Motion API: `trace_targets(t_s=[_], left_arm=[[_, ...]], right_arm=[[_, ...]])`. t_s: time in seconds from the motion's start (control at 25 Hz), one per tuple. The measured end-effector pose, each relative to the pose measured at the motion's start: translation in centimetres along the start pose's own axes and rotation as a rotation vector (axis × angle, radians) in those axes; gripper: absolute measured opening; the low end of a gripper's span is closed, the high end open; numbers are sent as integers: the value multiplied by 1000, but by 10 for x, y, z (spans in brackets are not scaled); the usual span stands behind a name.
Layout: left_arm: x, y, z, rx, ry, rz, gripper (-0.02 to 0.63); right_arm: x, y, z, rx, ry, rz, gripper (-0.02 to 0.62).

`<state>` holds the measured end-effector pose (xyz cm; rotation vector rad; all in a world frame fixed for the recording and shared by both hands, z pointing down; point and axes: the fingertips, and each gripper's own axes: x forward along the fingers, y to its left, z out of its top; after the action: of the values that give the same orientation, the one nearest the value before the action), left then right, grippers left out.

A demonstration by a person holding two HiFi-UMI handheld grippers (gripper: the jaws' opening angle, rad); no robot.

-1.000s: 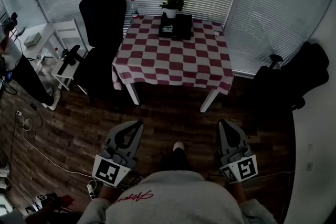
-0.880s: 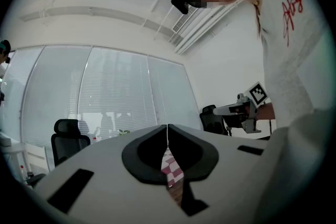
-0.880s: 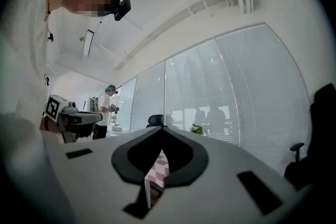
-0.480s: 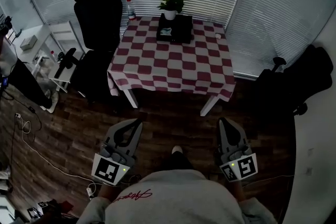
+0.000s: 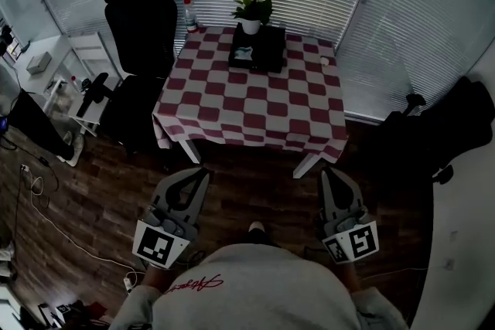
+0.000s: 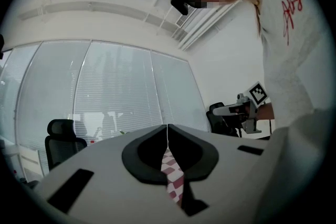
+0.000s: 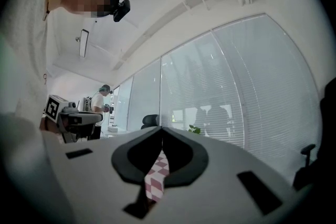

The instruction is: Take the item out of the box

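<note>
Not yet begun: both grippers closed and well short of the box

Head view, with the two gripper views. The person stands on the wooden floor in front of the table [image 5: 251,108], which is covered by a red-and-white checked cloth. The left gripper [image 5: 203,178] and the right gripper [image 5: 330,178] are held low and roughly level, one to each side of the body. Both point toward the table and both are well apart from it.

In each gripper's own view the jaws meet tip to tip with nothing held between them (only a sliver of checked cloth shows through the slit below the tips).

The black box [image 5: 264,50] sits at the far edge of the table, just in front of a potted plant [image 5: 252,8]. A pale item [image 5: 243,52] shows at the box's left part, too small to identify. A bottle [image 5: 189,14] stands at the far left corner.

As judged from this layout, no step of the task is complete and the item lies with the box. What remains is to close the distance to the table, open one gripper, take hold of the item and lift it clear.
</note>
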<state>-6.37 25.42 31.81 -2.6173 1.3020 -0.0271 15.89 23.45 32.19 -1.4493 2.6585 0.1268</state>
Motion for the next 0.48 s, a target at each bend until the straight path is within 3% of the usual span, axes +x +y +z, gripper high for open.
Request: trace_targets(t_s=[0.48], left_arm=[[65,22,0,21,-12,21,18]], right_arm=[[54,-52,0,-13,-12,49,11]])
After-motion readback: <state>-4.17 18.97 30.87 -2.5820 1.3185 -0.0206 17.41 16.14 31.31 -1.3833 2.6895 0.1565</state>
